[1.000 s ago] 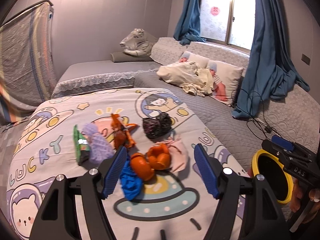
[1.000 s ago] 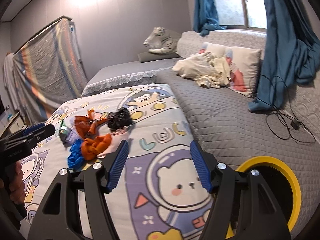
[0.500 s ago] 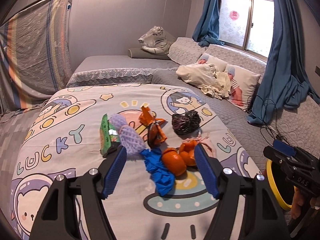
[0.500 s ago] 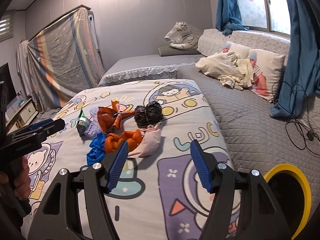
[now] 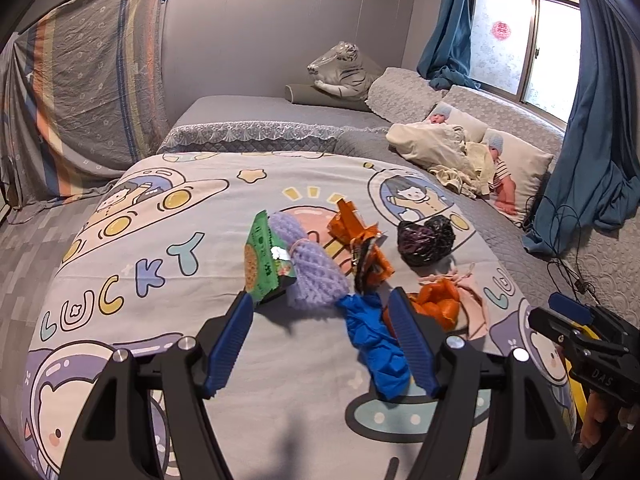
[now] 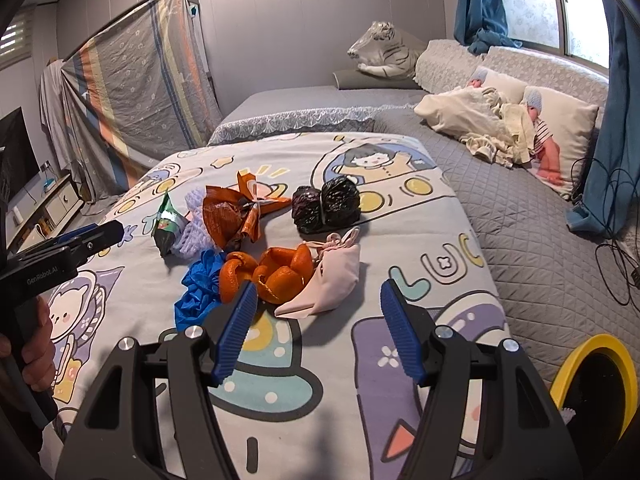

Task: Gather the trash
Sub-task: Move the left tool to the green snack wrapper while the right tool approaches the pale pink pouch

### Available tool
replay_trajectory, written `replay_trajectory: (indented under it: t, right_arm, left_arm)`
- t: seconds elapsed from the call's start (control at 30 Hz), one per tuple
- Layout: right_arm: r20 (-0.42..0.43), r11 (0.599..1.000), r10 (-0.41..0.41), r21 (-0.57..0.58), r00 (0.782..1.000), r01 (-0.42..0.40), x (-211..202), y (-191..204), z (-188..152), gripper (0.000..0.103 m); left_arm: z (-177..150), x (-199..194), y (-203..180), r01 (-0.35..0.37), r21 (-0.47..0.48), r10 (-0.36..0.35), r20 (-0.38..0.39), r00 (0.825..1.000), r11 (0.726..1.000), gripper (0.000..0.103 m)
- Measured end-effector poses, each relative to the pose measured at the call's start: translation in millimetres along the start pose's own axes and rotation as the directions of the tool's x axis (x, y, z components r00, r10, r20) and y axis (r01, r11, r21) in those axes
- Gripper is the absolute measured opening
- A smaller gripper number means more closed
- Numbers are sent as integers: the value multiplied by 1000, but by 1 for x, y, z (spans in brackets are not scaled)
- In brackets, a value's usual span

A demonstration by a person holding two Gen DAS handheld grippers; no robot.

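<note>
A pile of trash lies on the cartoon bedspread: a green wrapper, a purple foam net, an orange wrapper, a black bag, a blue glove, orange peel and a pink pouch. My left gripper hovers open just short of the net and glove, holding nothing. My right gripper is open and empty, with the orange peel by its left finger and the pink pouch just ahead. The black bag lies further off.
A yellow-rimmed bin stands at the bed's right side. Grey quilted bedding with cables, pillows and a cream blanket lies to the right. A plush tiger sits at the back. A striped sheet hangs on the left.
Both grippers have swung left and lower toward the pile. The trash has shifted rightward in both views and looks nearer. The yellow bin has slid toward the right edge. Jaw openings are unchanged.
</note>
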State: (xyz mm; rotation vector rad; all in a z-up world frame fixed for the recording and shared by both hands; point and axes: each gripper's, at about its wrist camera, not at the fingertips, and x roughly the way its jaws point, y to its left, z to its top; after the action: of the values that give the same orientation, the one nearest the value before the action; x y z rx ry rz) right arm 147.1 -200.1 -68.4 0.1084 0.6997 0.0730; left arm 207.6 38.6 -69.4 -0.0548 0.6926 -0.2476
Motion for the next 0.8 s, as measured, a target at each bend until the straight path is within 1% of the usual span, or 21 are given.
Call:
replay_trajectory:
  t: [0.23,0.57,0.8]
  right_arm:
    - [-42,1000,8,28,999,-7,28,-5,3,61]
    - [-92,999,16,39,996,-13,59,-8,7,61]
    - [-139,998,22,55,990,-14,80,-13,10,59]
  left_arm:
    - [6,27,18,-27,-31,26,-36,999,999,67]
    - [17,66,35,-68,-31,65,-86,994,997,67]
    - [23,86,47,-72,-60,65,-114,991,996,67]
